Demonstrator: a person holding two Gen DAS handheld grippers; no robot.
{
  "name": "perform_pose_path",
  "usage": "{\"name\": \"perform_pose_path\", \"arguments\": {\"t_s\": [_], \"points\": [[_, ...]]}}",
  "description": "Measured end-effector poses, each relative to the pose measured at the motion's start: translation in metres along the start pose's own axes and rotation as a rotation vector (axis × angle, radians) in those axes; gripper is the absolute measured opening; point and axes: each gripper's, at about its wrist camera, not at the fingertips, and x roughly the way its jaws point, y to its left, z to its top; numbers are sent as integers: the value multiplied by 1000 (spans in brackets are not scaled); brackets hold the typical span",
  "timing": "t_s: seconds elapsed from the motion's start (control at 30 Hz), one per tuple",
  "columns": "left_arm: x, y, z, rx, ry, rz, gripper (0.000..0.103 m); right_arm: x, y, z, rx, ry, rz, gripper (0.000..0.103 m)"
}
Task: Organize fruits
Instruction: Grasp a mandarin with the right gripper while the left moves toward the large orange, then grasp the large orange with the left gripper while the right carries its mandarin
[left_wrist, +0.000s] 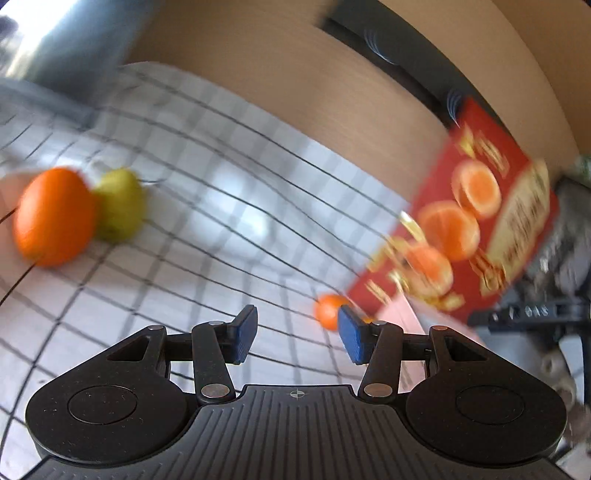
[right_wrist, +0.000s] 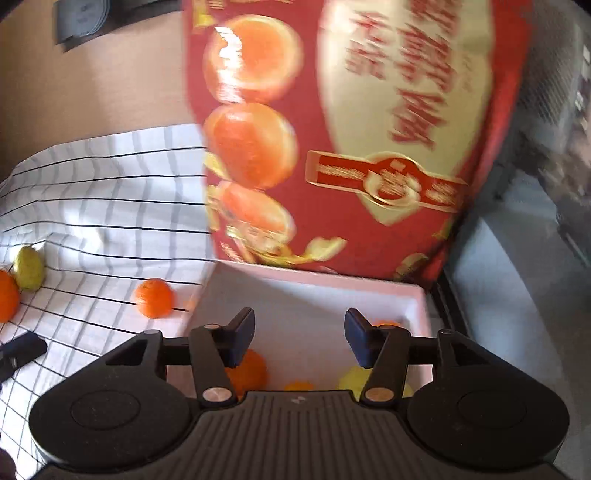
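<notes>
A white cloth with a dark grid covers my bench, a tan wall behind. On it lie two oranges and one green pear. A white foam box with a raised red lid holds several orange and yellow fruits. My left gripper and right gripper both stand apart, empty.

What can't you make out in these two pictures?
- Fruit in the white box, right wrist view: the right tongs cover most of it, so no count is possible.
- Writing on the red lid, both views: blurred.
- Small orange, left wrist view: partly behind a pad of the left tongs.
- Pear, left wrist view: blurred, partly behind the big orange.
</notes>
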Motion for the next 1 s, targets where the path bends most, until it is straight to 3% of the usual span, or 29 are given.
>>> {"name": "perform_pose_path", "arguments": {"t_s": [0.1,0.23,0.43,0.7,0.8,0.9,1.0], "points": [[0,16,3,-67,6,-1,53,-3,29,6,-34,-7,79,54],[-5,12,6,-30,-31,9,53,4,68,13,-49,15,193,54],[-4,13,4,-35,-27,13,53,48,133,22,-131,46,148,54],[-4,1,1,3,-9,-23,53,111,156,24,-104,133,28,54],[-1,-7,-3,59,7,-11,53,121,159,17,-119,160,-11,43],[2,-16,-7,119,34,-5,53,114,164,11,-151,146,-6,42],[7,-21,-12,163,67,-17,53,97,167,6,-169,166,98,42]]}}
